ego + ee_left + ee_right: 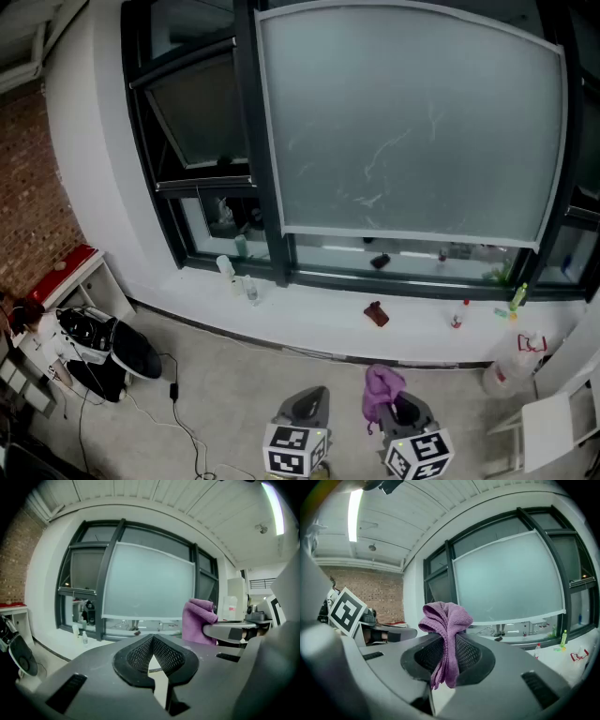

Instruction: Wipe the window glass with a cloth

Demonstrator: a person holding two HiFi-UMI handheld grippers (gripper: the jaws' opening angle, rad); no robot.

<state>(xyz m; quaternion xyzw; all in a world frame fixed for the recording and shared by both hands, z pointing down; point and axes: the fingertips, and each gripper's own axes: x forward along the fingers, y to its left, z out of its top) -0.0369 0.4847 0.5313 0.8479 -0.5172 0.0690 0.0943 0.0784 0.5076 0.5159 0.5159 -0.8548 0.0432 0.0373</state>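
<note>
Nearest me, the right gripper is clenched on a purple cloth, which bunches above the jaws and hangs down between them. The left gripper beside it is closed tip to tip with nothing in it. Both are held low over the floor, well back from the white window sill with its small bottles. Beyond stands the large frosted window glass, faintly smeared. Wiping looks not yet begun: this seems to be the approach, and next the cloth must be raised and pressed flat onto the pane.
</note>
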